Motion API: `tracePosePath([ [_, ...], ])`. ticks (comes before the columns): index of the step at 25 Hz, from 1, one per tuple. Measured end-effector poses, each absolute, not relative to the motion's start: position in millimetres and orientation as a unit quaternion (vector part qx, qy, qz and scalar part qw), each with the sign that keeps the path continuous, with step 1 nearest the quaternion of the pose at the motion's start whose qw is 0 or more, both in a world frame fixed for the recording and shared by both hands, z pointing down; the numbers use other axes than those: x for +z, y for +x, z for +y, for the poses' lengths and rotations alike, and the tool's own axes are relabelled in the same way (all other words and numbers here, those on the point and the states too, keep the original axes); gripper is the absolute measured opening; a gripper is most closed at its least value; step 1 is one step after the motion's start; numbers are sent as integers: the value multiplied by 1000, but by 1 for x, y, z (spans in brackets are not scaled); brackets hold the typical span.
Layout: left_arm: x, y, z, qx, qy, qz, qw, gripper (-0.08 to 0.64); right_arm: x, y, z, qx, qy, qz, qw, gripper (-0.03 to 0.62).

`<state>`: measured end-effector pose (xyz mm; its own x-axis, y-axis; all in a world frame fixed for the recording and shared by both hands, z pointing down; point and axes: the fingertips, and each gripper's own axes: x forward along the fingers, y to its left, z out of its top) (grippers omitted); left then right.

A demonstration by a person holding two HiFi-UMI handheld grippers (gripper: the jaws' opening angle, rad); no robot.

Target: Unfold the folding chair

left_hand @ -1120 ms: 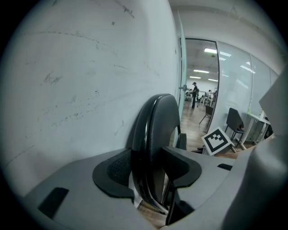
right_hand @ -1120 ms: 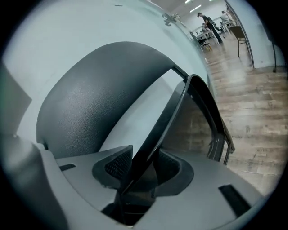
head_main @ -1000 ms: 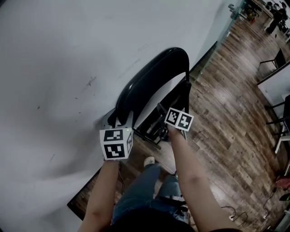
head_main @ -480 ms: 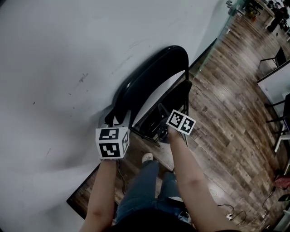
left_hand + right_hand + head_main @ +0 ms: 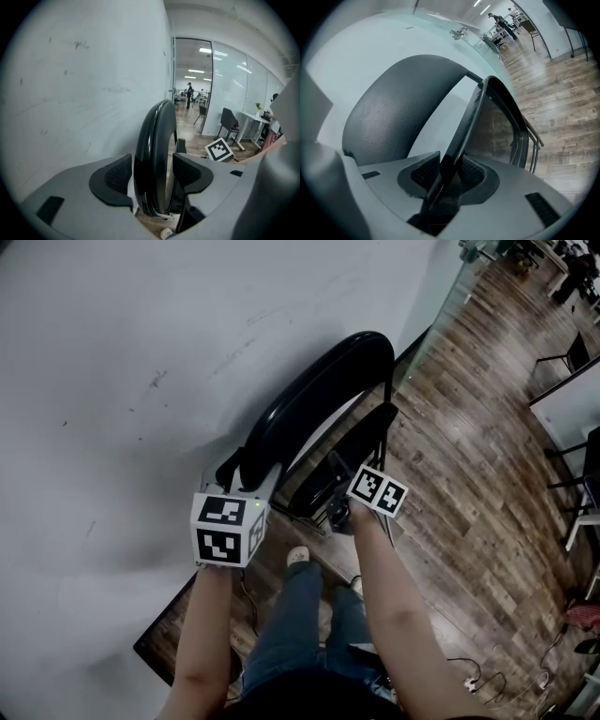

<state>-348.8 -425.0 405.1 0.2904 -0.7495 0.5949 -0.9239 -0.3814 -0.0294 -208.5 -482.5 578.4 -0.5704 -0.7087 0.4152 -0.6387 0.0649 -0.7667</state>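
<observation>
1. Left gripper view: left hand-held gripper (image 5: 152, 176) straddled backrest (image 5: 154, 136) of folding chair (image 5: 319, 399), jaws opening, pads not pressing.
2. Right hand-held gripper (image 5: 449, 176) clamped seat edge (image 5: 466, 122), which ran up & away, near-parallel w/ backrest by wall (image 5: 141, 352).

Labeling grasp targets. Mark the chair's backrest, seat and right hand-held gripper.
backrest (image 5: 305, 399): head view, middle of the curved black panel.
seat (image 5: 465, 124): right gripper view, its thin dark edge.
right hand-held gripper (image 5: 449, 174): right gripper view, midway between fingertips, shut on seat.
</observation>
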Motion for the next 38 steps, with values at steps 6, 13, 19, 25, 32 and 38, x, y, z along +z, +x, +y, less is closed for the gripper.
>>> tracePosePath([
  [6,382,-298,-448,324,803,-489,106,267,578,-191,-465,-511,-461,726,23,126],
  [13,377,-248,-454,368,803,-457,107,165,575,-166,-444,-521,-451,725,24,130],
  [19,378,-230,-439,365,810,-435,144,133,575,-138,-419,-530,-437,725,36,132],
  [25,380,-217,-428,366,810,-435,142,127,578,-113,-399,-545,-429,719,42,135],
  [32,391,-213,-424,364,810,-434,153,129,598,-64,-356,-571,-426,700,51,155],
  [38,390,-199,-414,366,806,-441,148,132,598,-46,-344,-568,-430,699,63,242],
])
